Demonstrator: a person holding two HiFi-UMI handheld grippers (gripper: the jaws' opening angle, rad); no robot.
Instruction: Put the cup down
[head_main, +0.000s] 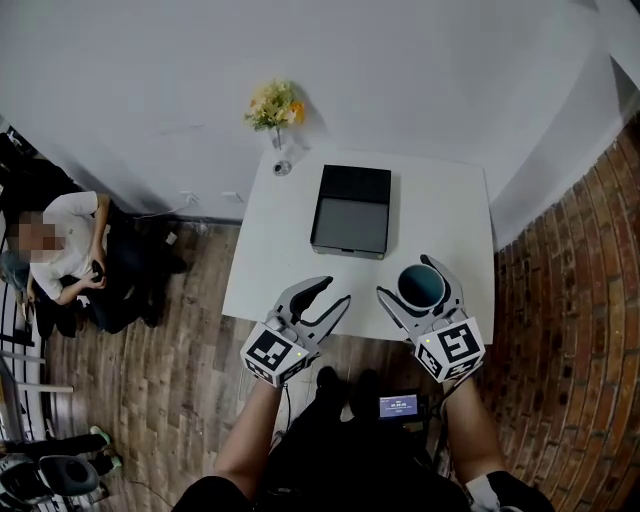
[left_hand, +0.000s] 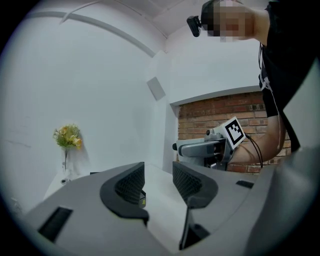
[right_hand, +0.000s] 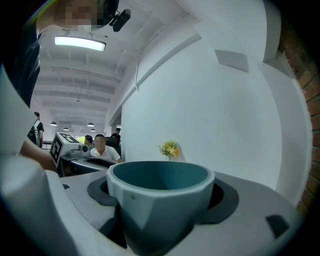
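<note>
My right claw (head_main: 415, 281) is spread wide and clamped around the body of the cup (right_hand: 160, 200), over the near right corner of the desk (head_main: 440, 205). I can't tell whether the cup touches it yet. The cup looks stiff, smooth and light, and I'd guess breakable, so a grip on the faceted body below the rim seems right. My left claw (head_main: 334, 292) is half open and holds nothing. The desk is white, flat and hard, with a black tray (head_main: 352, 210) mid-desk and flowers (head_main: 275, 105) at the far corner. There's a brick wall (head_main: 570, 330) to the right and a wooden floor (head_main: 170, 330).
</note>
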